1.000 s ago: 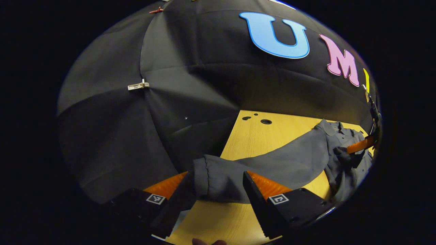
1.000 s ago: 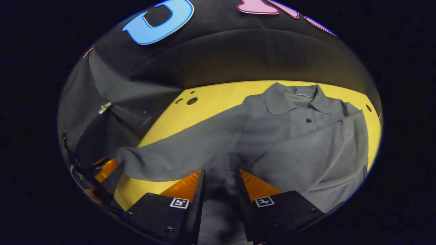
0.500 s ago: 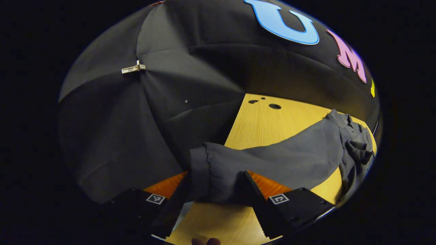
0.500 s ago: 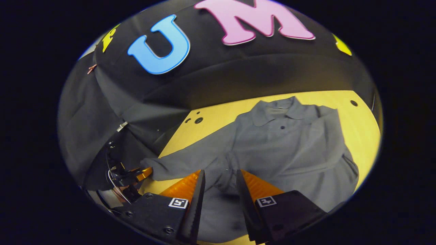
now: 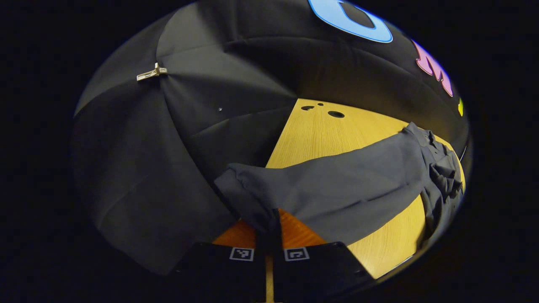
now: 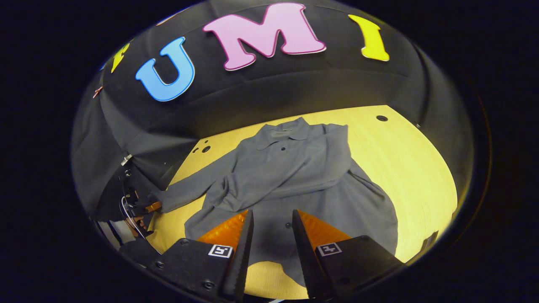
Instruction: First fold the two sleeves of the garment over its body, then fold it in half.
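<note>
My left gripper's fingers (image 5: 290,229) hide the pinched cuff (image 5: 252,198); the garment (image 5: 438,176) bunches at the edge, its body cut off.

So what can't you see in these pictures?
- Left gripper view: the cuff's pinched end is hidden between the left tool's fingers.
- Right gripper view: part of the garment's hem sits behind the right tool.
- Right gripper view: the left tool is too small to judge.

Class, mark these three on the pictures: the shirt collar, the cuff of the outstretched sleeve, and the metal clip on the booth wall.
collar (image 6: 283,134): right gripper view, on the folded collar flap.
cuff (image 5: 240,191): left gripper view, on the sleeve's end fabric.
clip (image 5: 150,73): left gripper view, on the clip's body.
</note>
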